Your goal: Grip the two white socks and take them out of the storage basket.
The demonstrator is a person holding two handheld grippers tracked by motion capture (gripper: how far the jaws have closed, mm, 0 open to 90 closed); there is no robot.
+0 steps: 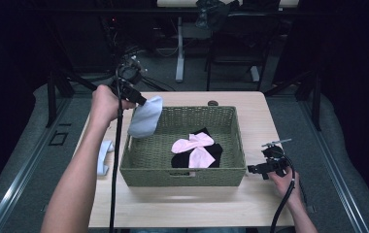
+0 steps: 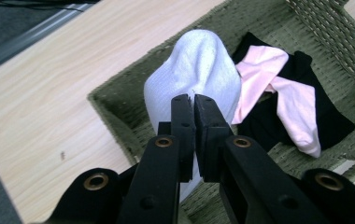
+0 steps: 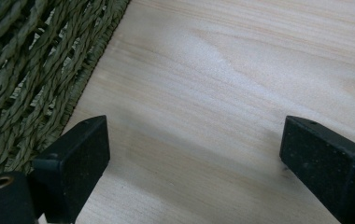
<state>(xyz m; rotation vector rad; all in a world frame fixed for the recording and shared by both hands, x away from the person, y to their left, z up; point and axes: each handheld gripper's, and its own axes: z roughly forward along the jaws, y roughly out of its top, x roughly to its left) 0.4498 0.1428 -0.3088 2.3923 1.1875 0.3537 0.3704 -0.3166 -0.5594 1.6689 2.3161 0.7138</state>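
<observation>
My left gripper is shut on a white sock, which hangs above the far left corner of the green woven basket. Inside the basket lie pink socks on top of black socks. My right gripper rests low over the table by the basket's right wall, jaws wide open with nothing between them.
Another white sock lies on the wooden table to the left of the basket. Bare tabletop lies in front of the basket and to its right. Dark stands and a chair stand beyond the table's far edge.
</observation>
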